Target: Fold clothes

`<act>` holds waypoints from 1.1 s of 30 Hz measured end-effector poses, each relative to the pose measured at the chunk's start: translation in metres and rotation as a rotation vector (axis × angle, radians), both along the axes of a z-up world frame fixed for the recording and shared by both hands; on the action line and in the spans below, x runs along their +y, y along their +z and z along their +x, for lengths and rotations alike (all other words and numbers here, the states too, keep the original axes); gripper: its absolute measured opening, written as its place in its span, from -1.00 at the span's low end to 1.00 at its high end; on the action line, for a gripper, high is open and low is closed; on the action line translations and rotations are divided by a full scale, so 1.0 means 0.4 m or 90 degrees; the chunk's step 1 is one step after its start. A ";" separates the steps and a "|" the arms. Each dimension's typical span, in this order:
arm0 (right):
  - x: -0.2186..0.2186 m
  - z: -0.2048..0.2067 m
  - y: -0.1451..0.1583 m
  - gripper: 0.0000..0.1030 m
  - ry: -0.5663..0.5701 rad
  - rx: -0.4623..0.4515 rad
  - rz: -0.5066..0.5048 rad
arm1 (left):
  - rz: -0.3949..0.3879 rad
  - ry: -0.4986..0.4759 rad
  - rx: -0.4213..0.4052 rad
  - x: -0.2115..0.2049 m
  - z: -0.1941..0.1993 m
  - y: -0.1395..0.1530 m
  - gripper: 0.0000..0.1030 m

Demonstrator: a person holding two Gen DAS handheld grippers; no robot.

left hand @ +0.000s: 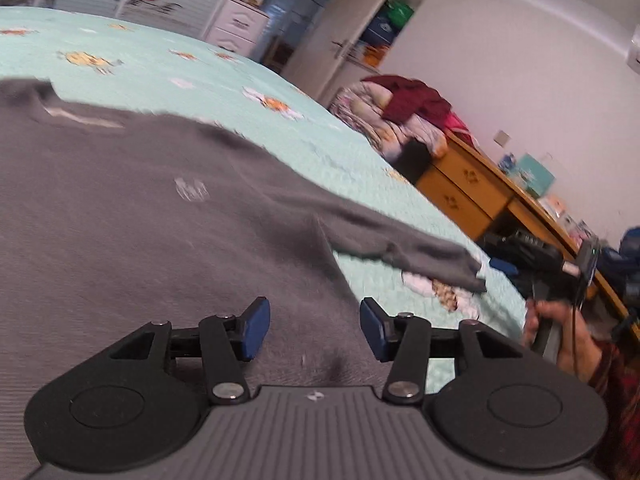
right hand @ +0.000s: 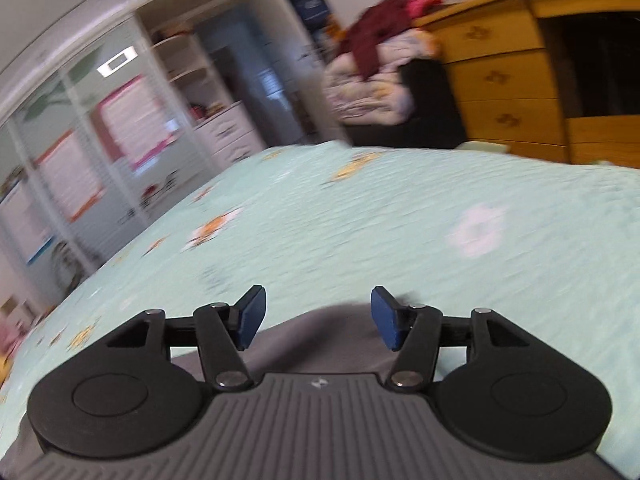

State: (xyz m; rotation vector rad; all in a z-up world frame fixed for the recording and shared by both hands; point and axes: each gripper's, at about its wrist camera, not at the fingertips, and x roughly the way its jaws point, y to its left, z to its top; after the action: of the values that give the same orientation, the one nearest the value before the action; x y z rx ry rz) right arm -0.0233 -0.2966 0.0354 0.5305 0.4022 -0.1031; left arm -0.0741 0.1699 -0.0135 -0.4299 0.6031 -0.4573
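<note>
left gripper (left hand: 312, 328) tilted down over grey sweater (left hand: 140, 220), jaws apart, empty | right gripper (right hand: 316, 318) tilted down at sweater's edge, jaws apart, empty | sweater flat on bed (left hand: 280, 120), sleeve trailing right

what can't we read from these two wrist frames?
- Left wrist view: the grey garment runs off the left edge and under the left gripper; its full outline is hidden.
- Right wrist view: motion blur smears the bedspread; only a grey strip shows behind the right gripper.
- Chest print: too blurred to read.
</note>
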 end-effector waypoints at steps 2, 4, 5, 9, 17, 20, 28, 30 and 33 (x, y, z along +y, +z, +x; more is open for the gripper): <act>-0.055 0.019 -0.022 0.19 -0.007 0.006 0.001 | -0.031 0.004 -0.002 0.013 -0.004 -0.030 0.05; -0.094 0.047 -0.047 0.26 0.007 0.018 0.012 | -0.076 0.007 0.005 0.039 -0.001 -0.042 0.07; -0.101 0.066 -0.061 0.26 0.028 0.029 0.028 | -0.088 0.007 0.007 0.046 -0.003 -0.047 0.07; -0.097 0.108 -0.102 0.27 0.095 0.055 0.045 | -0.061 0.006 0.000 0.025 -0.007 -0.039 0.07; -0.064 0.124 -0.035 -0.93 0.161 0.041 0.007 | -0.044 0.008 -0.005 0.005 0.002 -0.035 0.08; -0.088 0.174 -0.033 -0.95 0.135 0.074 -0.031 | -0.038 0.008 -0.005 0.006 0.000 -0.034 0.08; -0.103 0.187 -0.072 -0.82 0.041 0.120 -0.045 | -0.042 0.008 -0.004 0.015 -0.001 -0.036 0.08; -0.054 0.131 -0.040 -0.80 0.035 0.085 -0.052 | -0.037 0.008 -0.005 0.011 -0.001 -0.033 0.08; 0.051 0.090 -0.007 -0.41 0.142 0.060 0.022 | -0.027 0.008 -0.004 0.004 0.000 -0.027 0.12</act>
State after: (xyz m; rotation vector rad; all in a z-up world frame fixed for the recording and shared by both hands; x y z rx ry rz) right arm 0.0125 -0.2762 0.0326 0.5130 0.5538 0.0939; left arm -0.0741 0.1716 -0.0243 -0.4717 0.5851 -0.4591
